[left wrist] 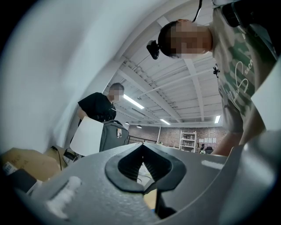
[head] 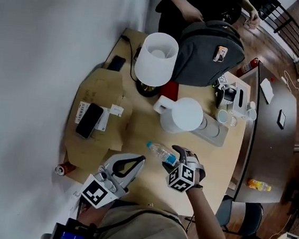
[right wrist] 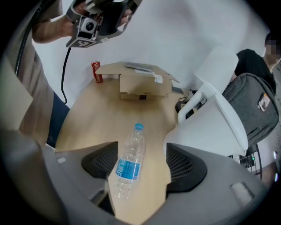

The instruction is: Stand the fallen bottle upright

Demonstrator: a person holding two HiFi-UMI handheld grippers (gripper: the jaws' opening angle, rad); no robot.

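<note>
Where it lies on its side on the light wooden table (right wrist: 88,118), the clear plastic water bottle with blue cap and label (right wrist: 129,165) sits between the widely spread jaws of the right gripper (right wrist: 145,163), ungripped. A white plastic jug (head: 182,114) stands just beyond it. The left gripper (head: 138,162), held beside the right one, has its jaws closed together on nothing.

Bottle (right wrist: 129,162) flat on table (right wrist: 88,118) (blue cap (right wrist: 138,127) far end), between wide-spread fingers (right wrist: 186,167) of right gripper (right wrist: 144,166).
</note>
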